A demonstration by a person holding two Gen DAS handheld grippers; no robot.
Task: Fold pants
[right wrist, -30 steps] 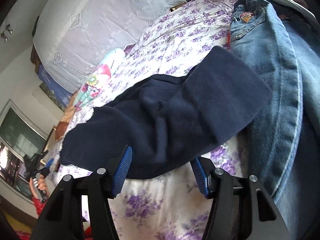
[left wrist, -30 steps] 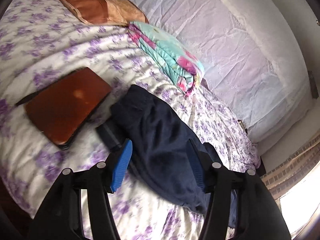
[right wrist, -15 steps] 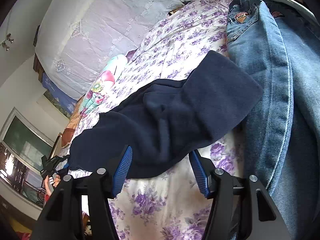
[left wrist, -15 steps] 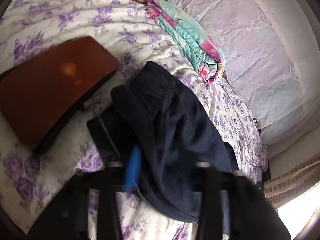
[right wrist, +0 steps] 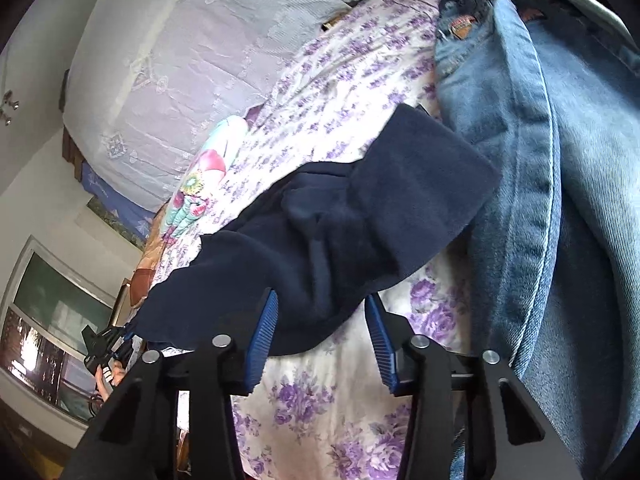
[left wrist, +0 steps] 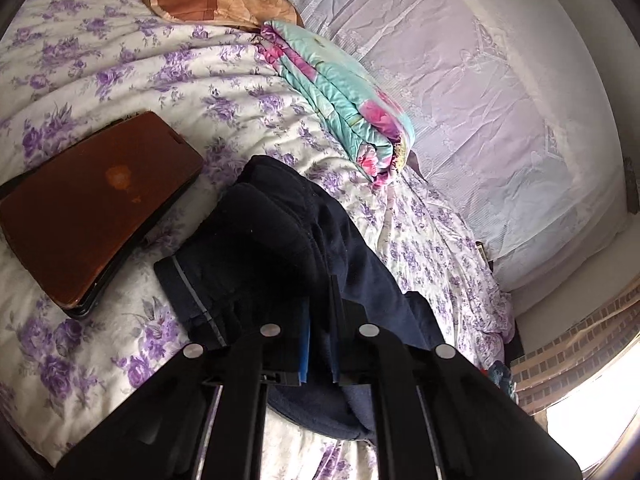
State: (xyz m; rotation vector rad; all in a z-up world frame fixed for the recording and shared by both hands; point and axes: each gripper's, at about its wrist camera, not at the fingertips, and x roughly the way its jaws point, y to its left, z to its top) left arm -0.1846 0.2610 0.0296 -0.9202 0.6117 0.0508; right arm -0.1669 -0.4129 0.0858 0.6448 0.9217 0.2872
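While my left tongs [left wrist: 320, 344] pinched the soft navy fleece pants [left wrist: 288, 248] at lower centre, my right tongs [right wrist: 322, 336] gaped, released; limp cloth, best gripped at edges.

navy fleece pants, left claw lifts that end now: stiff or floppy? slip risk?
Likely floppy: the navy fleece pants lie in soft rumpled folds on the floral bedsheet, so the free end should sag. Slip seems unlikely: the left claw looks shut on thick, fuzzy cloth. The right claw is open.
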